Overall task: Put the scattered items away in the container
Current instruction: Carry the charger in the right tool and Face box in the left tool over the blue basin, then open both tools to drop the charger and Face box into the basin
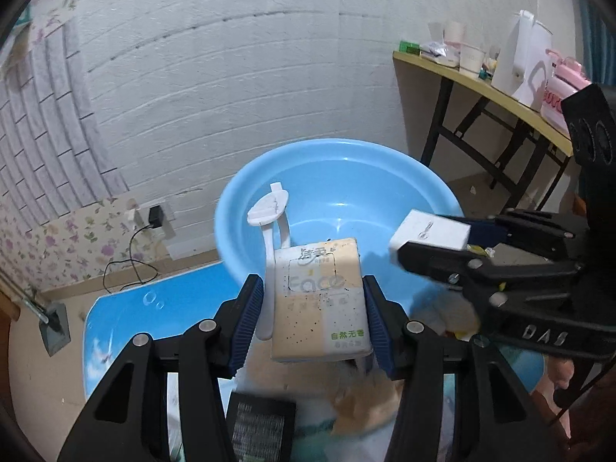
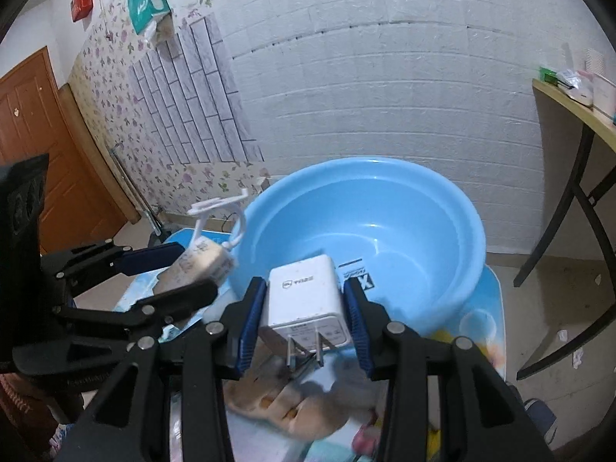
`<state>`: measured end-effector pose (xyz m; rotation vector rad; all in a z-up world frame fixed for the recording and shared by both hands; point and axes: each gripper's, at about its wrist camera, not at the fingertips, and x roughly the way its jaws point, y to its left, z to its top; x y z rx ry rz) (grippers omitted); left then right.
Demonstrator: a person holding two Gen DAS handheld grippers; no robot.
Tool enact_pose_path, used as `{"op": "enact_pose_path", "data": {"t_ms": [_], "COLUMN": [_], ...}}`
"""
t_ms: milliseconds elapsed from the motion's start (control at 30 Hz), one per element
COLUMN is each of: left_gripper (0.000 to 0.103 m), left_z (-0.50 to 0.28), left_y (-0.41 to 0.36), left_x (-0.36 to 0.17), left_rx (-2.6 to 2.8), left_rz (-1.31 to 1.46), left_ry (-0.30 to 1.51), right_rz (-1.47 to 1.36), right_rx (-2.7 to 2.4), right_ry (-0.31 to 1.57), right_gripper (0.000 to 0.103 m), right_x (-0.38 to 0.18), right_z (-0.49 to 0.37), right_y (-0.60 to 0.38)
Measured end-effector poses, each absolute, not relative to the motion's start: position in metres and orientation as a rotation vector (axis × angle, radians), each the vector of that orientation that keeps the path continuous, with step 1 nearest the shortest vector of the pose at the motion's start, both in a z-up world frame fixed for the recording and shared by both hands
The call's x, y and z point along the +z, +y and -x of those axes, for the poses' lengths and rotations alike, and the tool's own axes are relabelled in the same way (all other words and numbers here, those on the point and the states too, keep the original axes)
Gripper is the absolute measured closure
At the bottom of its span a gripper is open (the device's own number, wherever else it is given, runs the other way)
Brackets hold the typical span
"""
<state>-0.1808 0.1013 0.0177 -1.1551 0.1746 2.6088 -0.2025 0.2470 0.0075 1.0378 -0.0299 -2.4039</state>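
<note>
Left tongs pinching tissue pack, right tongs charger, over perhaps printed blue tabletop, white-brick wall behind.

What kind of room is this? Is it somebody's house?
Probably a room in someone's home. There's a brown wooden door, flowery wallpaper on the wall, and a cluttered side table with cups and bags. A blue wash basin sits on a low table, like at home.
</note>
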Motion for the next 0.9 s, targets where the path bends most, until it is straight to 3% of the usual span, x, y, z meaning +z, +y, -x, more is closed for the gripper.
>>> {"op": "enact_pose_path", "data": {"t_ms": [700,800,900], "left_gripper": [0.056,0.054,0.042], "left_z": [0.235,0.231,0.225], "left_y": [0.127,0.126,0.122], "left_x": [-0.021,-0.020,-0.018], "left_rx": [2.547,2.554,2.576], "left_rz": [1.205,1.196,1.195], "left_ry": [0.234,0.243,0.252], "right_rz": [-1.121,-1.124,-1.120], "right_rx": [-2.418,-2.411,-2.401], "right_ry": [-0.083,-0.087,-0.115], "right_gripper": [0.062,0.062,0.062], "right_x": [-0.033,-0.034,-0.034], "right_z": [0.257,0.257,0.256], "right_y": [0.265,0.266,0.267]}}
